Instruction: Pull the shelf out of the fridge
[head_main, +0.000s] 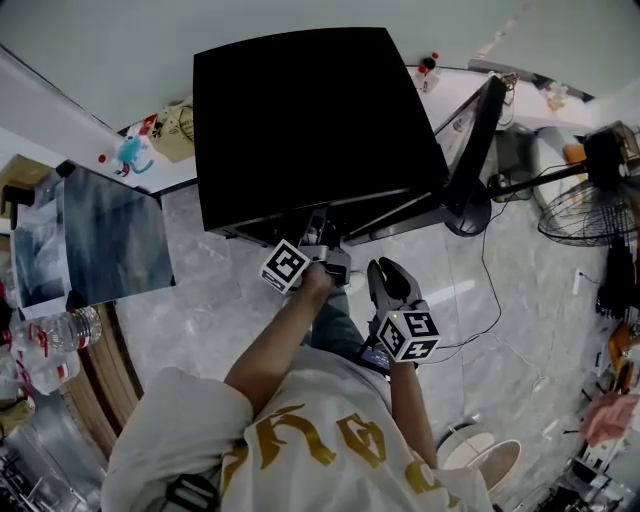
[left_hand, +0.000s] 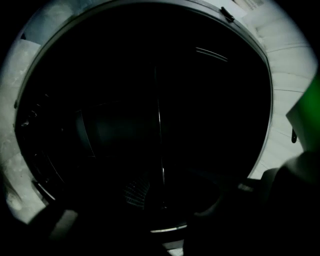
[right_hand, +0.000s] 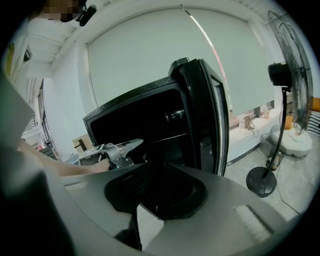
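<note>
- In the head view, a black fridge (head_main: 310, 120) was seen from above on a pale tiled floor (head_main: 200, 300), with its door (head_main: 475, 150) swung open at the right.
- The left gripper (head_main: 322, 240) was reached in under the front edge of the fridge. The right gripper (head_main: 388, 268) was held just beside it, outside the fridge and touching nothing.
- In the left gripper view, almost everything was dark. A thin pale line was seen running down to the left gripper (left_hand: 160, 200), and whether the jaws were clamped on it could not be told.
- In the right gripper view, the jaws of the right gripper (right_hand: 157, 197) were seen pressed together with nothing between them.
- The shelf (right_hand: 167, 136) was seen as a pale edge inside the fridge (right_hand: 150, 115), not drawn out. A standing fan (right_hand: 282, 100) was seen well apart at the right.
</note>
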